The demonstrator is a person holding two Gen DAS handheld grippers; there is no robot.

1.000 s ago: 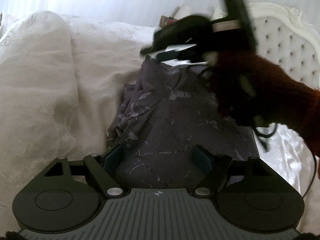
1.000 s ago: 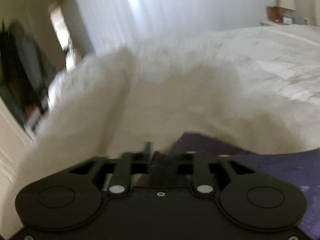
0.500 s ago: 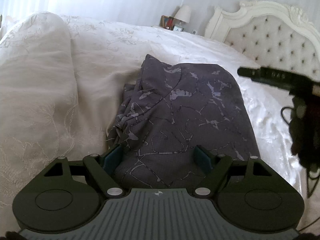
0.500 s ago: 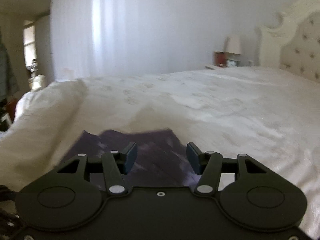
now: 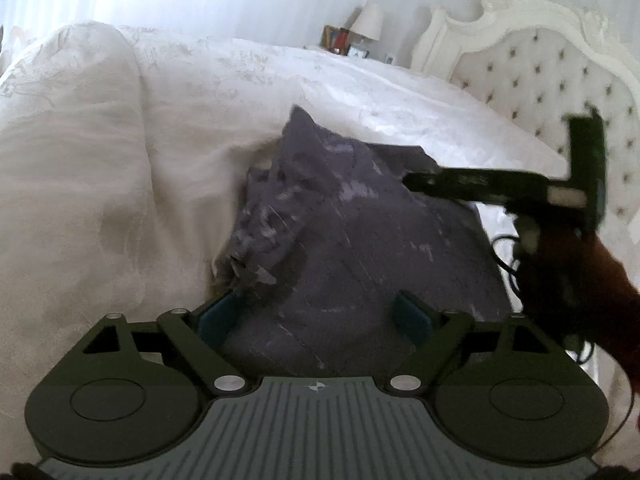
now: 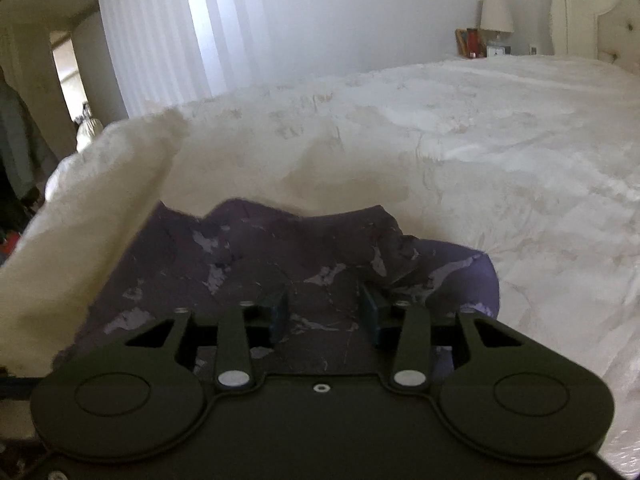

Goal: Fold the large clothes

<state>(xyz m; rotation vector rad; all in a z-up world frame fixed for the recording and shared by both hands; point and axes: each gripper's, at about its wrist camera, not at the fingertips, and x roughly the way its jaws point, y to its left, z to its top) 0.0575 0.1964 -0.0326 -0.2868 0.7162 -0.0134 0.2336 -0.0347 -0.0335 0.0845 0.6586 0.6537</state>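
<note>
Left gripper (image 5: 316, 316) jaws opening, right gripper (image 6: 324, 312) back over garment (image 5: 360, 240)

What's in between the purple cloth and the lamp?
Only white bedding lies between the purple cloth and the lamp, shown in the right wrist view.

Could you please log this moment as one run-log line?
garment: dark, rumpled on bed | left gripper: opening, nothing gripped | right gripper: open above garment
</note>
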